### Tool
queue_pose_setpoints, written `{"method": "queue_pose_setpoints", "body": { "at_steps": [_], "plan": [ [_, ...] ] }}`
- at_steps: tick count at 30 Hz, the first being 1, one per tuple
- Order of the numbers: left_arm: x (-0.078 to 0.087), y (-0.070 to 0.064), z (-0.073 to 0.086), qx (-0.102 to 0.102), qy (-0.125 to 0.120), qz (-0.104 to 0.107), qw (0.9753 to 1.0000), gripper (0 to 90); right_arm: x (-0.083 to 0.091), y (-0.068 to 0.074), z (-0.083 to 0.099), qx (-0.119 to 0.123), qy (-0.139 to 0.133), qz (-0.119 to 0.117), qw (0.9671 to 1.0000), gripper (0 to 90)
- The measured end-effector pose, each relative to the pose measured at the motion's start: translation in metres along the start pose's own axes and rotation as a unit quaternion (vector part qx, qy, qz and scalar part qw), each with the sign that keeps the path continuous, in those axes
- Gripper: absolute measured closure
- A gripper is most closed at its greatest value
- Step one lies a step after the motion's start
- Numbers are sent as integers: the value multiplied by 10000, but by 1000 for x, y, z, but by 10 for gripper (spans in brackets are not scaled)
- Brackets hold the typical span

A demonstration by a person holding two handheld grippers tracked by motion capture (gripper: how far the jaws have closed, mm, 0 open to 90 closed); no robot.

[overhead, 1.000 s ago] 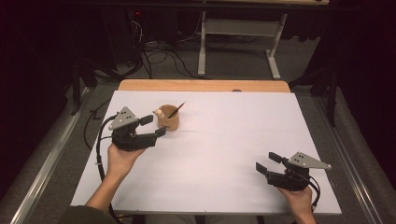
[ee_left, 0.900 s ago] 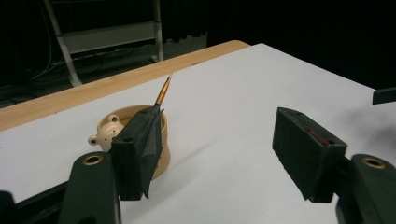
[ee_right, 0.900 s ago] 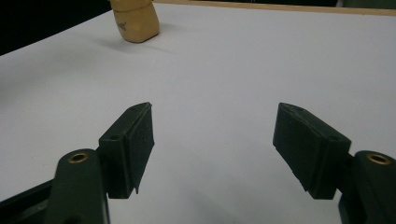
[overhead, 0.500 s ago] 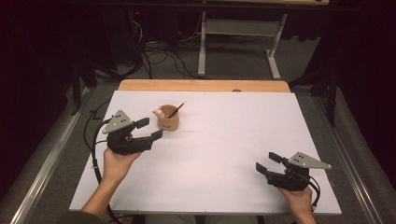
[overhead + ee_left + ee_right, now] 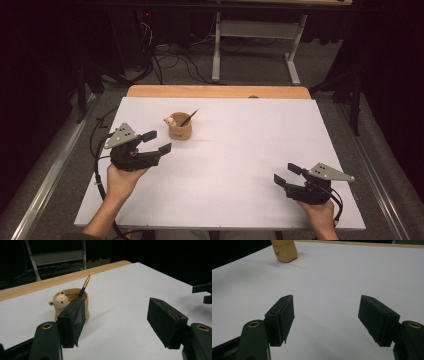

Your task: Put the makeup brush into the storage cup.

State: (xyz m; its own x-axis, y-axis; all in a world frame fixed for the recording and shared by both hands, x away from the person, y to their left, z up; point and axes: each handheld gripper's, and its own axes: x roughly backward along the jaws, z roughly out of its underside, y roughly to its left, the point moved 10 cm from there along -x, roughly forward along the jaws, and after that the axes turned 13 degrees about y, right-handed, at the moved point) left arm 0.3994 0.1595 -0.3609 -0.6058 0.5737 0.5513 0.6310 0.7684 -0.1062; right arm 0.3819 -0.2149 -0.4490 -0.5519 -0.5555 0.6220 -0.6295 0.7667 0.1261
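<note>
Since the earlier frames the left gripper (image 5: 154,142) has drawn back from the wooden cup (image 5: 180,128) toward the near left of the table, so that a clear strip of white surface now separates its tips from the cup. Its jaws stand wide apart with nothing between them; in the left gripper view the same spread jaws (image 5: 117,322) frame the cup (image 5: 72,305), which sits just beyond the left-hand jaw.

That cup is a small, light-wood pot with a little bear's head (image 5: 59,300) carved on its rim. A paintbrush (image 5: 85,285) with a dark handle and a gold ferrule leans out of it, tilted toward the far right. The cup stands left of centre on the white table top (image 5: 250,150), well short of the bare wooden strip (image 5: 215,91) along the far edge.

Over at the near right corner, the right gripper (image 5: 288,175) has kept its place, held in the person's right hand (image 5: 316,212), its jaws likewise released and empty. The right gripper view looks along those jaws (image 5: 325,315) across bare white surface to the cup (image 5: 284,251) at the far left, well apart from them.

Beyond the table lie cables and a white metal frame (image 5: 255,47) on a dark floor.
</note>
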Motion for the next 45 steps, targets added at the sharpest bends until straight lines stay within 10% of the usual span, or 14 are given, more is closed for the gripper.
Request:
{"method": "queue_pose_setpoints", "body": {
  "at_steps": [45],
  "plan": [
    [5, 1, 36, 344, -30, -46, 9994, 282, -1, 1, 0, -19, 9, -9, 10000, 307]
  ]
}}
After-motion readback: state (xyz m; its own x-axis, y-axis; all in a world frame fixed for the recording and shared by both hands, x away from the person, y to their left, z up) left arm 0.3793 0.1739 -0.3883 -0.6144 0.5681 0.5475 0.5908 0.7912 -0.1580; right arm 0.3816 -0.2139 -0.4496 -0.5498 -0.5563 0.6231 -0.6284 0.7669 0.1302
